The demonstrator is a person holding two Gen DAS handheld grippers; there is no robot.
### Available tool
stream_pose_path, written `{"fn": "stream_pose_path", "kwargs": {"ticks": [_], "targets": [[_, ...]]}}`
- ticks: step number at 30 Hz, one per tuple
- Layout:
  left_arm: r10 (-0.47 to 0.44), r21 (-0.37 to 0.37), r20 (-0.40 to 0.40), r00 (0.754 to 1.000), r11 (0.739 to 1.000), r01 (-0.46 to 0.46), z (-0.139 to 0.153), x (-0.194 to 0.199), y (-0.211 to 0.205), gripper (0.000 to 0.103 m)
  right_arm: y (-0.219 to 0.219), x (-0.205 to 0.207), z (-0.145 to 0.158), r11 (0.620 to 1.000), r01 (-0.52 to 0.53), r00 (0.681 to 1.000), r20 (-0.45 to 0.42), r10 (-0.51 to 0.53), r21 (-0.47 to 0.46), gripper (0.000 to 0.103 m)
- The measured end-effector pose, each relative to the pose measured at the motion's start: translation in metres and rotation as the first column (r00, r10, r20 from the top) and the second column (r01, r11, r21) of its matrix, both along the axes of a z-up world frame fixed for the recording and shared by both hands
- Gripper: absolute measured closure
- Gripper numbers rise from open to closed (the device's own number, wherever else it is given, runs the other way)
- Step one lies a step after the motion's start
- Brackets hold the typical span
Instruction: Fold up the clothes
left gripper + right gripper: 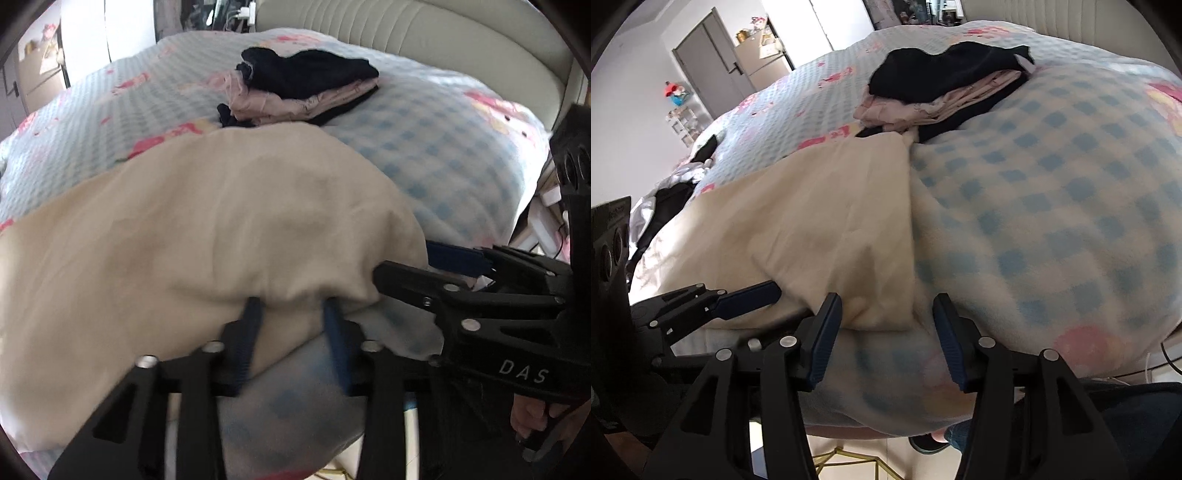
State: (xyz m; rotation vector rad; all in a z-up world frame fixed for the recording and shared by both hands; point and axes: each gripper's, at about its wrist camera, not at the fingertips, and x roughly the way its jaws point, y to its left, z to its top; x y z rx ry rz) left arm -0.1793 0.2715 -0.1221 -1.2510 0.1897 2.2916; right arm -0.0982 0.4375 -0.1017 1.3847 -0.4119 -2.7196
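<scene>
A cream cloth [221, 221] [812, 221] lies spread on the bed, its near hem at the bed's front edge. My left gripper [291, 302] has its blue fingers pushed into that hem. The cloth puckers between them and hides the tips, so it is shut on the cloth. In the right wrist view the left gripper [757, 295] has one finger lying on top of the hem. My right gripper [886, 301] [404, 258] stands open, its fingers on either side of the cloth's near right corner, not pressing on it.
A stack of folded dark and pink clothes [303, 88] [942, 85] sits farther back on the blue-checked blanket [424, 147] [1052, 203]. A padded headboard [443, 33] is behind it. Dark clothes [672, 195] lie at the bed's left side. A hand [532, 417] holds the right gripper.
</scene>
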Motion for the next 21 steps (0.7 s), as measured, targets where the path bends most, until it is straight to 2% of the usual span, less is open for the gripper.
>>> {"fn": "stream_pose_path", "kwargs": {"ticks": [1,3,5,8,11,13,14,15,17,18,19,21], "targets": [[0.020,0.037,0.017,1.000,0.999,-0.021,0.002,-0.004,-0.005,0.094,0.002,0.002,0.002,1.000,0.014,1.000,-0.007,-0.014,0.005,0.046],[0.059,0.108,0.053,0.997,0.992,-0.064,0.006,-0.013,-0.015,0.095,0.007,0.005,0.009,0.999,0.050,0.998,-0.032,-0.050,0.012,0.044],[0.091,0.143,0.081,0.993,0.984,-0.102,0.007,-0.022,-0.023,0.095,0.011,0.008,0.014,0.998,0.067,0.997,-0.045,-0.066,0.005,0.044],[0.112,0.137,0.082,0.990,0.983,-0.123,0.008,-0.029,-0.029,0.096,0.007,0.007,0.010,0.999,0.004,1.000,-0.006,-0.004,-0.052,0.044],[0.089,0.170,0.112,0.990,0.980,-0.107,0.009,-0.030,-0.033,0.096,-0.008,0.003,0.001,0.999,-0.038,0.998,0.055,0.038,-0.001,0.046],[0.058,0.193,0.111,0.992,0.978,-0.078,0.011,-0.026,-0.033,0.096,-0.012,-0.001,-0.003,0.998,-0.031,0.997,0.079,0.027,0.052,0.051],[0.041,0.196,0.104,0.994,0.979,-0.061,0.013,-0.022,-0.031,0.095,-0.013,-0.002,-0.005,0.996,-0.022,0.996,0.087,0.015,0.085,0.060],[0.019,0.170,0.094,0.995,0.985,-0.034,0.013,-0.017,-0.027,0.093,-0.015,-0.003,-0.005,0.993,-0.014,0.996,0.084,0.003,0.121,0.061],[-0.017,0.111,0.075,0.997,0.994,0.008,0.011,-0.010,-0.019,0.075,-0.020,-0.004,-0.004,0.986,-0.012,0.997,0.073,0.000,0.167,0.062],[-0.033,0.071,0.058,0.998,0.997,0.029,0.009,-0.007,-0.014,0.058,-0.022,-0.005,-0.004,0.984,-0.018,0.998,0.063,0.007,0.175,0.065],[-0.053,0.026,0.035,0.998,0.998,0.052,0.006,-0.002,-0.008,0.057,-0.023,-0.006,-0.003,0.984,-0.024,0.999,0.051,0.015,0.176,0.067],[-0.074,-0.060,0.005,0.997,0.995,0.074,0.001,0.003,0.003,0.057,-0.018,-0.007,0.000,0.992,-0.028,1.000,0.015,0.027,0.120,0.071]]}}
